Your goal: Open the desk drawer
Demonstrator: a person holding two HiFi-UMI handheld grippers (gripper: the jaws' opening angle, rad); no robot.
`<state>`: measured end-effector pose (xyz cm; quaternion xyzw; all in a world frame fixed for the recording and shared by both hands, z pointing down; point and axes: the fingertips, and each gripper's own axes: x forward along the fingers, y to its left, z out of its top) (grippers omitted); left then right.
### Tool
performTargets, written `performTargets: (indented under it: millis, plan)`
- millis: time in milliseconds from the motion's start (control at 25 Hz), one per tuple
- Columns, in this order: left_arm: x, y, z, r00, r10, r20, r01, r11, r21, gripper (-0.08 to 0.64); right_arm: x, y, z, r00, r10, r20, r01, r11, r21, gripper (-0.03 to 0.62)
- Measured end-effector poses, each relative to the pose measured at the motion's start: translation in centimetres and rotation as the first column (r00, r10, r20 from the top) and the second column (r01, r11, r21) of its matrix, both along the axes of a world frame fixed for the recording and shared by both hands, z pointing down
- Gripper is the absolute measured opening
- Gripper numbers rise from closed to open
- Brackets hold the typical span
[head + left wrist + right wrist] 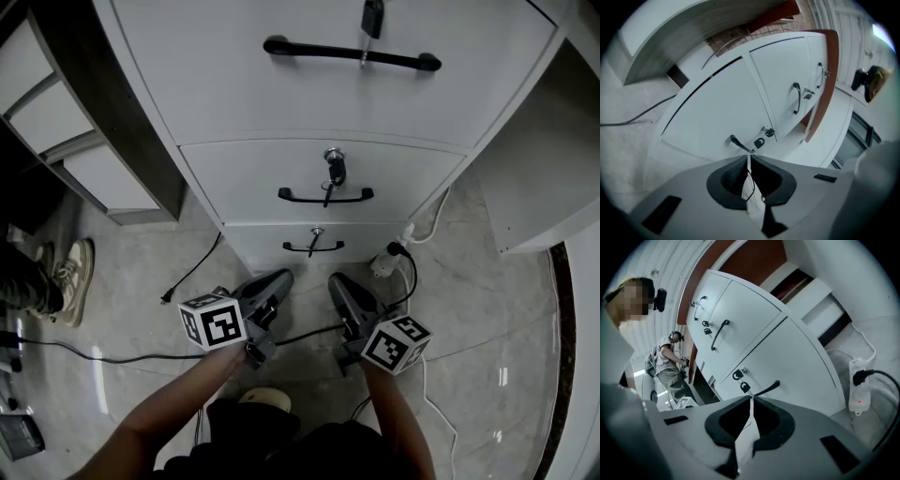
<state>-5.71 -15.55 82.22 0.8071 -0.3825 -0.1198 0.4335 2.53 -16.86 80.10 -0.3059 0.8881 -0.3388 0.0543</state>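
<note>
Looking down in the head view, left tool and right tool flank the closed bottom drawer. Its handle sits at 12 o'clock, running 9-to-3, neither nearer. Left gripper view: jaws pinched shut, empty, handle at 11. Right gripper view: same, handle at 2. Contents unseen.

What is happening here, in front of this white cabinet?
A person holds a gripper in each hand before a white drawer cabinet. The left gripper and the right gripper are both shut and empty, low over the floor, pointing toward the bottom drawer. Neither touches its handle yet. All three drawers are closed, with keys in their locks.
</note>
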Motion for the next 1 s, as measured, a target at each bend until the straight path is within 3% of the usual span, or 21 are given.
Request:
performTargets:
  millis: [160, 200, 240, 280, 360, 440, 600, 720, 840, 1000]
  plan:
    - [-0.4, -0.5, 0.2, 0.992, -0.054, -0.114, 0.050, 0.998, -0.038, 0.012, -0.7, -0.7, 0.9, 0.996, -0.010, 0.092, 0.020, 0.994, -0.109, 0.022]
    - [-0.5, -1.0, 0.1, 0.989, -0.069, -0.134, 0.065, 0.997, -0.032, 0.014, -0.7, -1.1, 1.2, 0.994, -0.005, 0.114, 0.022, 0.989, -0.146, 0.035]
    - [-0.7, -1.4, 0.0, 0.983, -0.090, -0.160, 0.085, 0.996, -0.034, 0.020, -0.7, -1.5, 1.4, 0.990, 0.000, 0.141, 0.027, 0.982, -0.189, 0.100]
    - [-0.9, -1.8, 0.1, 0.975, -0.114, -0.192, 0.106, 0.993, -0.050, 0.051, -0.7, -1.8, 1.6, 0.985, 0.007, 0.172, 0.033, 0.973, -0.229, 0.152]
    - [-1.2, -2.4, 0.6, 0.953, -0.163, -0.255, 0.140, 0.984, -0.107, 0.132, -0.7, -2.7, 1.3, 0.974, 0.020, 0.225, 0.042, 0.963, -0.266, 0.155]
    - [-1.3, -3.0, 0.6, 0.940, -0.185, -0.287, 0.155, 0.980, -0.124, 0.137, -0.8, -3.7, 0.7, 0.967, 0.021, 0.254, 0.048, 0.965, -0.259, 0.153]
    - [-1.1, -4.6, 0.0, 0.946, -0.141, -0.291, 0.126, 0.989, -0.073, 0.137, -1.1, -5.3, 1.1, 0.957, 0.061, 0.282, 0.032, 0.948, -0.316, 0.153]
    - [-0.8, -5.2, 0.6, 0.952, -0.117, -0.283, 0.093, 0.991, -0.096, 0.135, -1.7, -5.8, 1.7, 0.962, 0.085, 0.260, 0.014, 0.934, -0.358, 0.153]
    - [-0.7, -5.2, 1.0, 0.962, -0.086, -0.258, 0.064, 0.994, -0.094, 0.129, -1.7, -6.1, 2.1, 0.970, 0.099, 0.223, -0.016, 0.937, -0.348, 0.149]
    - [-0.6, -5.3, 0.7, 0.956, -0.077, -0.283, 0.052, 0.994, -0.094, 0.072, -1.3, -6.3, 2.5, 0.954, 0.136, 0.266, -0.025, 0.924, -0.382, 0.106]
